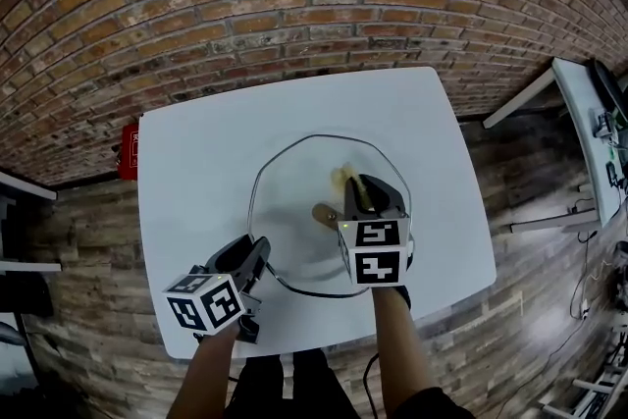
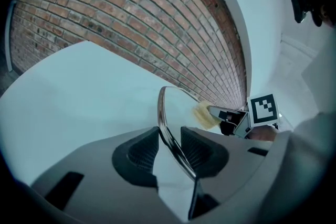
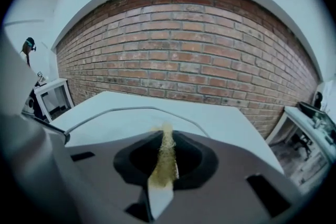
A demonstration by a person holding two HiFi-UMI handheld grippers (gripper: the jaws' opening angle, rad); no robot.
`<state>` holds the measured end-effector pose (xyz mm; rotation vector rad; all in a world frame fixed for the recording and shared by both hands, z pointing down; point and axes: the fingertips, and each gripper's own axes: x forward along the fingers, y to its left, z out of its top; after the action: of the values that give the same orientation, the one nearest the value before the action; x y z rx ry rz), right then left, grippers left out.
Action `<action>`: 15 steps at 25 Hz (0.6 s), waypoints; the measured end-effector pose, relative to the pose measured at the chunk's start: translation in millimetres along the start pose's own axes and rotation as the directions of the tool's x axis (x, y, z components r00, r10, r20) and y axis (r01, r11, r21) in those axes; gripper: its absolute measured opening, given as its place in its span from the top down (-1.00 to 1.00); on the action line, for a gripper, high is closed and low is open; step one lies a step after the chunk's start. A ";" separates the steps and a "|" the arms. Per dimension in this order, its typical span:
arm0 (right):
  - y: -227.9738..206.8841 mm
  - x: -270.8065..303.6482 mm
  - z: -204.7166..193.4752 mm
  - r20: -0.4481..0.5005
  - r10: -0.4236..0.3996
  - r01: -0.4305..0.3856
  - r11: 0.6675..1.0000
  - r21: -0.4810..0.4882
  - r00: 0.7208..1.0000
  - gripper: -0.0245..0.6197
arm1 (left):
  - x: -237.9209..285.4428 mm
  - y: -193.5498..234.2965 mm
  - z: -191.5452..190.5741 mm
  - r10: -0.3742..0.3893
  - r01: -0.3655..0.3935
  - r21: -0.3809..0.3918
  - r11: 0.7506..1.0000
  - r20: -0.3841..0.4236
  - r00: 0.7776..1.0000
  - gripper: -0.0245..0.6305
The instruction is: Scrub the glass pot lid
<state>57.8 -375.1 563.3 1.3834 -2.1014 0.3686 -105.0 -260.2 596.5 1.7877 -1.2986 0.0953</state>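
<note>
Head view, left gripper (image 1: 251,258): jaws about half closed and clamped on the metal rim of the glass pot lid (image 1: 294,182). The rim runs between both pads.
Lid position: it extends forward from the left jaws and passes under the right jaws. I cannot tell whether its gripped edge is lifted.
Knob (image 1: 324,214): brown, just left of the right gripper (image 1: 365,196).
Right gripper: jaws drawn almost together on a yellow sponge (image 3: 164,157), which is squeezed thin. Its tip pokes forward onto the glass.
Step in hand (judged): scrubbing, with the left gripper steadying and the right working the sponge.
Next move (judged): strokes across the glass around the knob, needing a firm left clamp so the lid does not skate.
Surface: white table (image 1: 196,172) beneath both tools.
Room: brick wall (image 1: 196,5) ahead of the jaws, wood-look floor (image 1: 88,260) either side, and a second table (image 1: 579,103) far right of the right gripper.
</note>
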 end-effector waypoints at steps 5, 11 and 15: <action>-39.0 -12.9 -8.0 -0.029 -0.125 0.124 0.992 -0.027 0.992 0.74 | -0.1 -1.7 -0.6 0.000 0.000 0.003 1.000 -0.004 1.000 0.51; -71.3 -33.7 -4.6 -0.020 -0.222 0.222 0.975 -0.030 0.975 0.74 | 1.0 -2.4 -2.2 -0.008 0.008 0.000 1.000 -0.003 1.000 0.51; -22.0 -46.2 28.3 0.079 -0.092 0.093 0.996 -0.003 0.993 0.74 | -0.3 -2.0 -3.1 -0.014 0.014 -0.006 1.000 -0.006 1.000 0.51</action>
<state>81.7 -365.1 510.9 1.5079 -2.0898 0.2732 -102.3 -257.7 596.9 1.7900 -1.2813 0.0890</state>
